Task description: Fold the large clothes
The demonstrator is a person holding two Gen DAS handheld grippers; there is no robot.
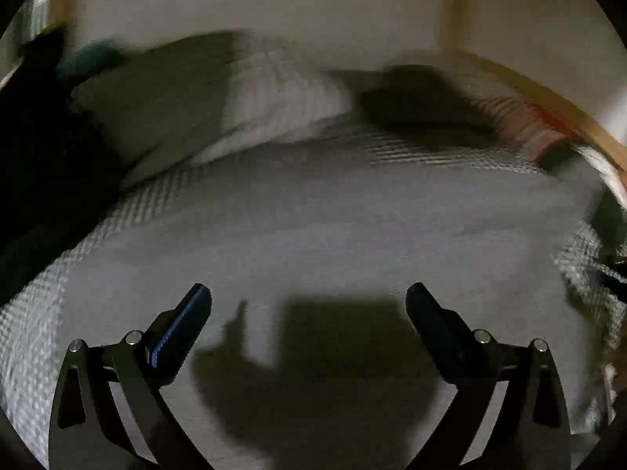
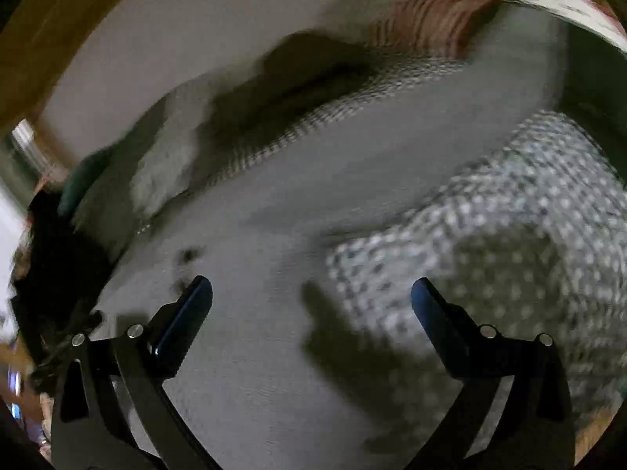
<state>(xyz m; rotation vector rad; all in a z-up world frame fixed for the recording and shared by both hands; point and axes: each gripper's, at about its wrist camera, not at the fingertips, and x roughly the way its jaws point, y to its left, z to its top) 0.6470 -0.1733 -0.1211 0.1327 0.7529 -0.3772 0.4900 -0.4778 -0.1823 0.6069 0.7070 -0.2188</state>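
Observation:
A large plain grey garment (image 1: 333,227) lies spread flat over a bed with a patterned white-and-grey cover (image 1: 35,337). My left gripper (image 1: 309,297) is open and empty, hovering above the near part of the garment, its shadow cast on the cloth. In the right wrist view the same grey garment (image 2: 254,333) fills the lower left, and its edge meets the patterned bed cover (image 2: 509,227) on the right. My right gripper (image 2: 311,293) is open and empty above that edge. Both views are blurred by motion.
Pillows (image 1: 243,94) and a dark bundle (image 1: 423,105) lie at the far end of the bed, with a striped reddish cloth (image 1: 525,125) beside them. A wooden bed frame (image 1: 556,98) runs along the right. A dark pile (image 2: 55,258) sits at the left.

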